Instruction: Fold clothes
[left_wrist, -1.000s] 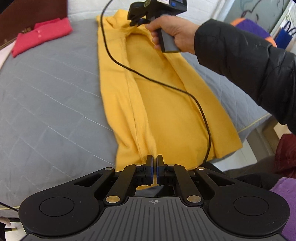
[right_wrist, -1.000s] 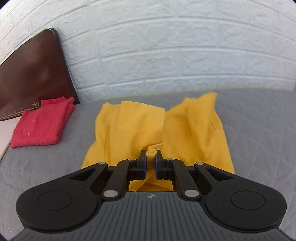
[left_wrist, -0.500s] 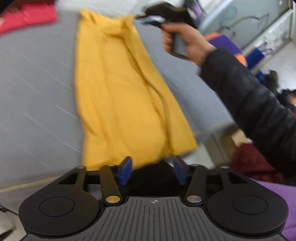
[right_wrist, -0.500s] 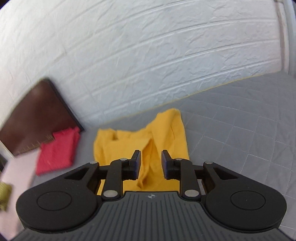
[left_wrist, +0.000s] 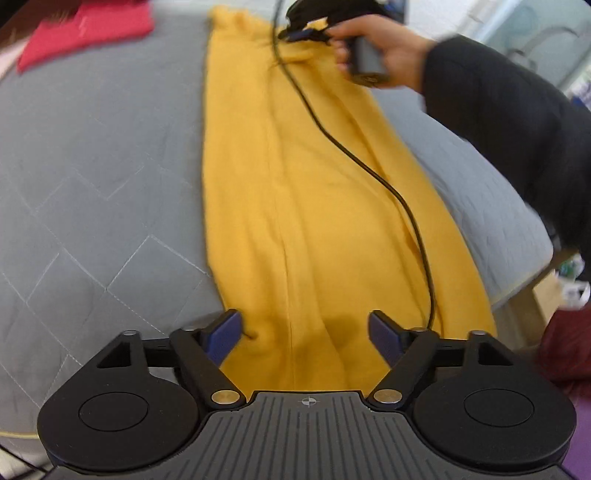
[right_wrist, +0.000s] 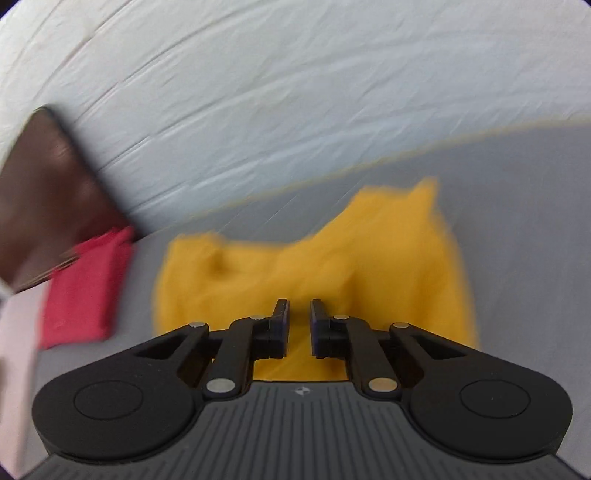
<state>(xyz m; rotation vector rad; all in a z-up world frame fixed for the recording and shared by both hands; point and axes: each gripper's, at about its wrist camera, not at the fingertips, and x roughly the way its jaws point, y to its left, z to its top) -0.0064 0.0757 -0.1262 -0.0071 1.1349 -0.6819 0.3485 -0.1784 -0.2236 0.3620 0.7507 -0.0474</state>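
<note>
A yellow garment (left_wrist: 295, 192) lies folded lengthwise in a long strip on the grey quilted bed (left_wrist: 92, 155). My left gripper (left_wrist: 304, 334) is open wide and empty, its fingers on either side of the strip's near end. My right gripper (left_wrist: 306, 33), held in a hand, hovers over the strip's far end. In the right wrist view the right gripper (right_wrist: 298, 325) is slightly open and empty above the bunched yellow garment (right_wrist: 351, 258). A black cable (left_wrist: 369, 173) trails across the cloth.
A folded red garment (left_wrist: 85, 31) lies at the bed's far left, and shows in the right wrist view (right_wrist: 85, 288) next to a brown headboard (right_wrist: 48, 192). A white brick wall (right_wrist: 295, 92) is behind. The bed's right edge (left_wrist: 517, 258) drops to clutter.
Both grippers have let go of the yellow garment and opened. The left gripper opened wider and moved back over the near end. The right gripper rose, then came back down toward the far end.
</note>
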